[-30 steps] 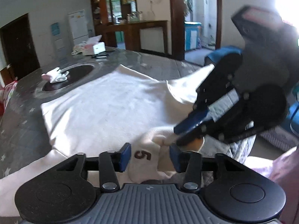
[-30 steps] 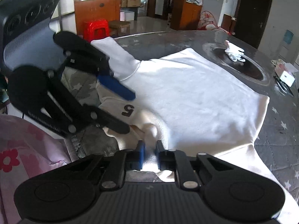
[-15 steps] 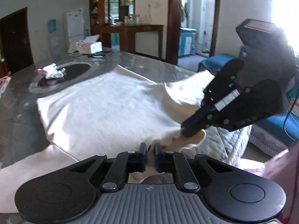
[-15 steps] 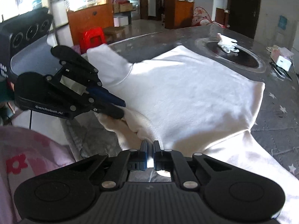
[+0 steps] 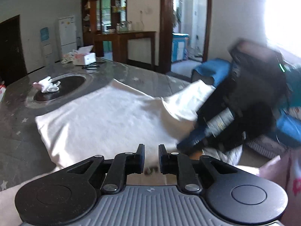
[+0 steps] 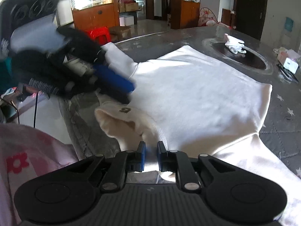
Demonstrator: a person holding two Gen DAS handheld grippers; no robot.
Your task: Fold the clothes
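1. A cream sweatshirt (image 6: 188,94) is lying spread across the grey star-patterned worktop (image 6: 282,128), its collar end bunching at the near edge.
2. The left claw (image 5: 151,156) is opening; its pads are standing slightly apart with a fold of cream cloth between them, a dark printed mark showing in the gap. Whether they are pressing the cloth I cannot tell.
3. The right claw (image 6: 151,155) is also opening, its blue pads sitting on either side of a raised ridge of the sweatshirt near the collar; a firm pinch is not clear.
4. A white glove (image 6: 234,44) is lying on the dark round inset towards the worktop's far edge.
5. A tissue box (image 5: 85,57) is sitting beyond it, at the far edge.
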